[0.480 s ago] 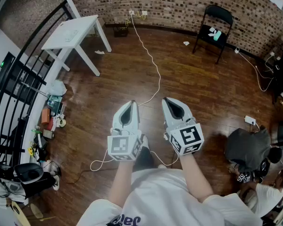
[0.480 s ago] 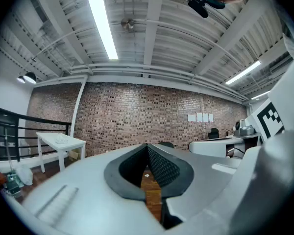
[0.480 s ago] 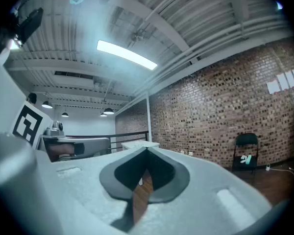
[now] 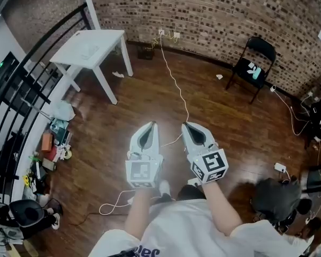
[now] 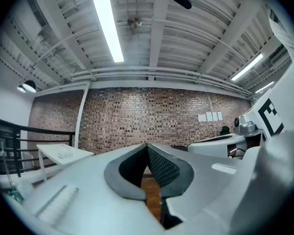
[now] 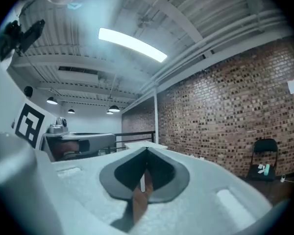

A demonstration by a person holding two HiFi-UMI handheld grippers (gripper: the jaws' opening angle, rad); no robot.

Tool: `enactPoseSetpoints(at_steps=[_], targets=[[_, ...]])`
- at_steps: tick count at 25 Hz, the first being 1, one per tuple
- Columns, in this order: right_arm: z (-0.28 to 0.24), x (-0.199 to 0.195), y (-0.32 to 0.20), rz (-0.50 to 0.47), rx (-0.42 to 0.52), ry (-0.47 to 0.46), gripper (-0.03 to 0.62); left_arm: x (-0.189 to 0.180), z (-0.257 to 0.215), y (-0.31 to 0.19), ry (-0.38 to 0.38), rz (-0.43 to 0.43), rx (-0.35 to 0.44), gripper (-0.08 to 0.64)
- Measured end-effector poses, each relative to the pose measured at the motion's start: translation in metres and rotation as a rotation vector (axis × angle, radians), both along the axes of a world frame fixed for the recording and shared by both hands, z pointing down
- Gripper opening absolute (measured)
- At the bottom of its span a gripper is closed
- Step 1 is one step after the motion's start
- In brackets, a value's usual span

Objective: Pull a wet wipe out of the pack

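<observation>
Square markers [image 4: 209, 165] on right hand-held gripper [image 4: 186, 126]

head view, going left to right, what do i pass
black railing → white table → left gripper → right gripper → black folding chair

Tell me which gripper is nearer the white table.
Left. The left gripper has the table ahead and off to its left. The right gripper is level with the left gripper, on the side away from the table, so it is farther.
</observation>
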State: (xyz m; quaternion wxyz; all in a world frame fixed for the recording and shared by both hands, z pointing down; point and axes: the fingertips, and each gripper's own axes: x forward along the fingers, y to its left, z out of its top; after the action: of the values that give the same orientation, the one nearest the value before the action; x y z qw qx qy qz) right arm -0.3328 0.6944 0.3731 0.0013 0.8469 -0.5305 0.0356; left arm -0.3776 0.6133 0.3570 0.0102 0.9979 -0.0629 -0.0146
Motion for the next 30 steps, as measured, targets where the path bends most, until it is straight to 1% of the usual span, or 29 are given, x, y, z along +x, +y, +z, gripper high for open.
enactPoseSetpoints(at_steps=[4,7,10,13,16,18,20,22,23,25,27,29,30], targets=[[0.023,0.012,-0.028,-0.043,-0.073,-0.023,-0.008,0.011,0.011,-0.020,0.035,0.035,-0.088,0.015],[0.031,0.032,-0.048,-0.068,-0.089,-0.026,-0.008,0.036,0.025,-0.034,0.016,0.044,-0.116,0.015],[0.032,0.062,-0.074,-0.097,-0.081,-0.028,-0.008,0.068,0.028,-0.049,0.007,0.060,-0.138,0.014],[0.036,0.104,-0.109,-0.122,-0.059,-0.041,-0.008,0.106,0.030,-0.071,-0.007,0.051,-0.118,0.014],[0.031,0.157,-0.143,-0.137,-0.042,-0.016,-0.008,0.165,0.023,-0.101,-0.023,0.035,-0.114,0.014],[0.023,0.203,-0.150,-0.123,-0.030,0.004,-0.008,0.214,0.014,-0.115,-0.015,0.026,-0.114,0.015],[0.013,0.255,-0.143,-0.092,0.003,0.007,-0.008,0.260,0.008,-0.124,0.008,0.003,-0.083,0.015],[0.000,0.304,-0.132,-0.044,0.034,0.016,-0.008,0.295,0.006,-0.132,0.035,-0.021,-0.052,0.015],[-0.006,0.323,-0.126,-0.017,0.037,0.037,-0.008,0.309,0.005,-0.134,0.045,-0.025,-0.046,0.015],[-0.012,0.350,-0.117,0.026,0.008,0.106,-0.008,0.332,0.007,-0.132,0.041,0.004,-0.057,0.015],[-0.004,0.369,-0.115,0.047,-0.045,0.143,-0.009,0.355,0.019,-0.124,0.010,0.079,-0.098,0.015],[0.014,0.382,-0.115,0.052,-0.077,0.117,-0.009,0.372,0.029,-0.117,0.001,0.123,-0.125,0.014],[0.022,0.387,-0.117,0.054,-0.079,0.092,-0.009,0.379,0.031,-0.118,0.013,0.132,-0.126,0.014]])
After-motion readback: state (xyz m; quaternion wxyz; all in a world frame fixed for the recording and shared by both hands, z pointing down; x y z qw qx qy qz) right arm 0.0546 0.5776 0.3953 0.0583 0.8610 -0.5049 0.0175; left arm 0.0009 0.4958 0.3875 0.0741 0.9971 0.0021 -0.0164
